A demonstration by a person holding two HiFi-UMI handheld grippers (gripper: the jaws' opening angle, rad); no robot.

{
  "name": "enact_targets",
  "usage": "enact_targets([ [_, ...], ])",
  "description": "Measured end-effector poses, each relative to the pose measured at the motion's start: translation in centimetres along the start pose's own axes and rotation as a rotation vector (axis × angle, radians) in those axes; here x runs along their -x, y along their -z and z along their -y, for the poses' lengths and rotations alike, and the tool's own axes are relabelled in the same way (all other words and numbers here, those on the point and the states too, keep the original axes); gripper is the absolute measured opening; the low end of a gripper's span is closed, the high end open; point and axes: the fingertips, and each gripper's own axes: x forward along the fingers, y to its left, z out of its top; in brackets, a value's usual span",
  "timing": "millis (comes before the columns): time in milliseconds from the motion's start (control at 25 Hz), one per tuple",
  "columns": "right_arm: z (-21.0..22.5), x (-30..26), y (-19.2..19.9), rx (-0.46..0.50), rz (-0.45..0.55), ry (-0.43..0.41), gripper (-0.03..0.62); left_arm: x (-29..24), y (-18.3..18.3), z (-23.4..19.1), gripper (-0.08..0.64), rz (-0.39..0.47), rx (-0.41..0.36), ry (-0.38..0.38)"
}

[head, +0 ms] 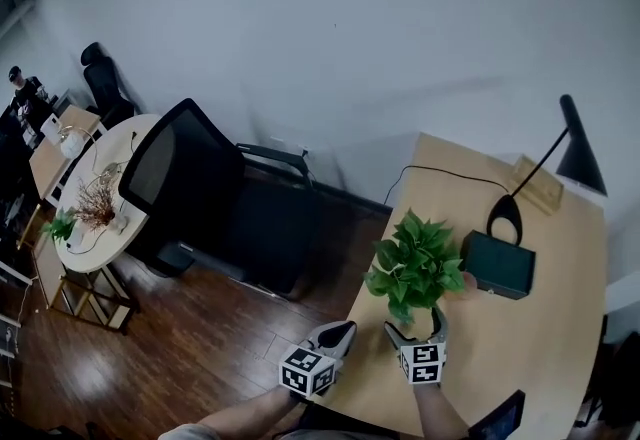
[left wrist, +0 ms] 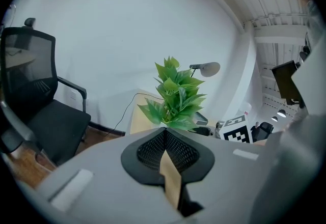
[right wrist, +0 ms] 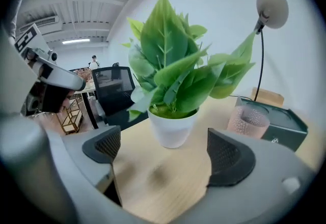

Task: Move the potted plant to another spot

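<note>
The potted plant point(head: 412, 263) has green leaves in a white pot point(right wrist: 173, 129) and stands on the light wooden desk point(head: 540, 328), near its left edge. My right gripper point(head: 415, 328) is open just in front of the pot. In the right gripper view the pot sits a little beyond the two dark pads point(right wrist: 229, 157) of the right gripper point(right wrist: 165, 151), not between them. My left gripper point(head: 338, 336) is shut and empty at the desk's left edge, left of the plant. From the left gripper point(left wrist: 165, 146) the plant point(left wrist: 175, 95) shows ahead.
A dark green box point(head: 497, 265) and a pink textured cup point(right wrist: 247, 121) stand right beside the plant. A black desk lamp point(head: 560, 153) and a wooden block point(head: 538, 185) are at the back. A black office chair point(head: 215, 193) stands on the floor to the left.
</note>
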Motion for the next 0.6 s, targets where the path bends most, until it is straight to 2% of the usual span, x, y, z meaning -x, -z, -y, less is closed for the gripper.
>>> enact_targets([
  [280,-1.5,6.4,-4.3,-0.065,0.085,-0.02,0.529,2.0,-2.3,1.7,-0.006,0.065,-0.02,0.032],
  [440,-3.3,10.5,-7.6,-0.053,0.158,-0.055,0.479,3.1,-3.5,3.5,-0.006,0.086,-0.044,0.073],
  [600,-4.9,13.3,-10.5,-0.033,0.227,-0.061,0.39,3.9,-5.3,4.6,-0.006,0.129,-0.074,0.103],
])
